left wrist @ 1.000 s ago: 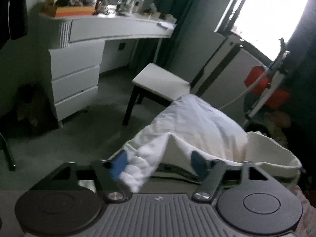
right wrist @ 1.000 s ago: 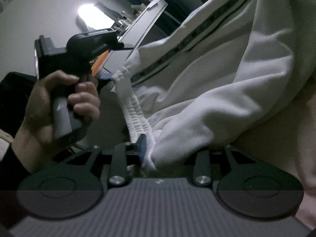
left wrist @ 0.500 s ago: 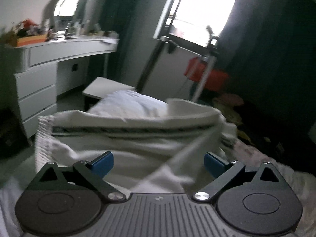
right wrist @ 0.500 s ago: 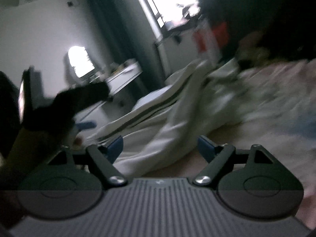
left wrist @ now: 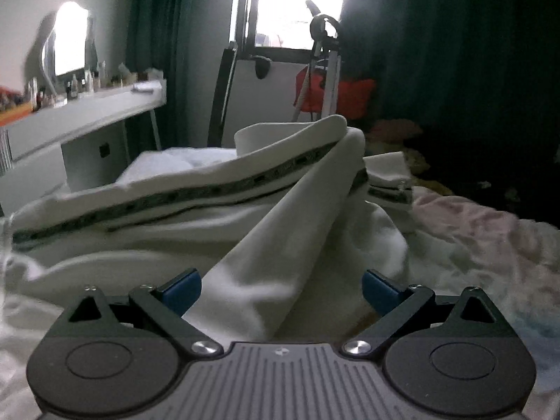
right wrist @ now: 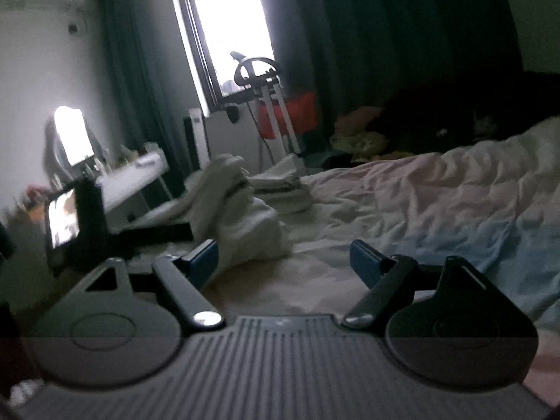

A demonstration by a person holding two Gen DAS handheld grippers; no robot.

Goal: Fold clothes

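Observation:
White track pants with a dark patterned side stripe (left wrist: 217, 224) lie in a loose heap on the bed. My left gripper (left wrist: 281, 292) is open, its blue pads (left wrist: 182, 290) on either side of a fold of the cloth without clamping it. In the right wrist view the same pants (right wrist: 241, 220) lie ahead and to the left. My right gripper (right wrist: 283, 262) is open and empty above the sheet. The left gripper's body (right wrist: 84, 220) shows at the left of that view.
The bed carries a rumpled pink and pale blue sheet (right wrist: 437, 203). A small stack of folded white cloth (right wrist: 280, 182) lies beyond the pants. A white dressing table (left wrist: 87, 112) with a mirror stands at the left. A garment steamer (left wrist: 325, 66) stands by the bright window.
Both grippers let go of the pants' waistband and opened. The pants dropped onto the bed in a heap. The right gripper drew back and to the right.

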